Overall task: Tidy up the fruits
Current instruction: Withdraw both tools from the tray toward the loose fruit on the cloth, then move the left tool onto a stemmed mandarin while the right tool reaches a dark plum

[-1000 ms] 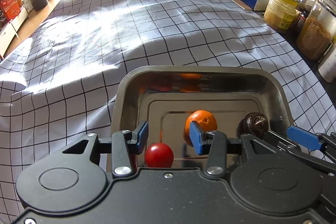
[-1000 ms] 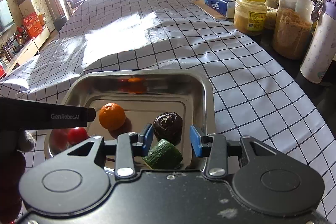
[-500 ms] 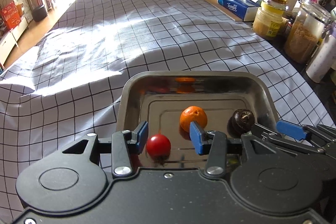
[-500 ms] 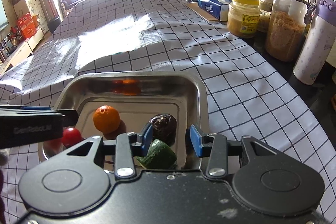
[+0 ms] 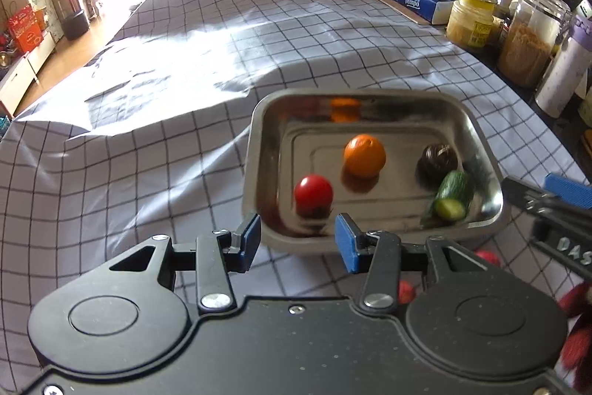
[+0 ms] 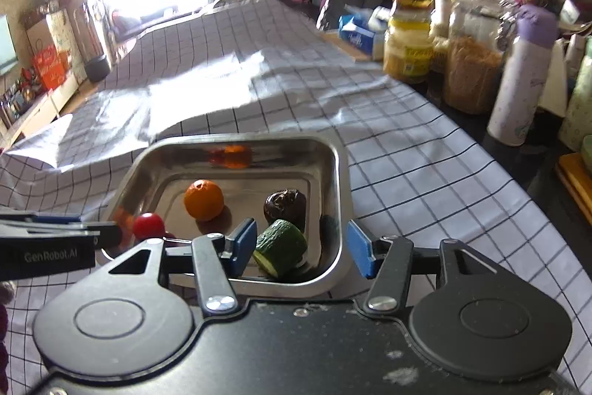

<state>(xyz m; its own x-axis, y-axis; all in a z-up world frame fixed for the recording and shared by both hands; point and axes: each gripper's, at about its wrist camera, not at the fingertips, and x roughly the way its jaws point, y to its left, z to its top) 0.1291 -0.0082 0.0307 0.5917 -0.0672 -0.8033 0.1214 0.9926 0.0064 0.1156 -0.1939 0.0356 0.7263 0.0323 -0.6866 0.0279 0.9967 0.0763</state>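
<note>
A: What is the biggest thing here, and how will it handle?

B: The metal tray (image 5: 484, 150) on the checked cloth (image 5: 185, 99). I judge it stiff, smooth and rather slippery; its rim is the place to take hold.

A: And the fruits inside?

B: The orange (image 5: 364, 156) sits near the middle, firm and round, so I think it may roll; grip across its widest part. The cucumber piece (image 6: 281, 247) lies at 5 o'clock in the tray, light, with wet cut ends; hold its green sides. The dark fruit (image 6: 285, 206), at 3 o'clock, looks soft. The tomato (image 5: 313, 193), at 8 o'clock, is the smallest, glossy and easily crushed.

A: The grippers?

B: The left gripper (image 5: 298, 243) and the right gripper (image 6: 301, 248) both have fingers spread, holding nothing.
</note>
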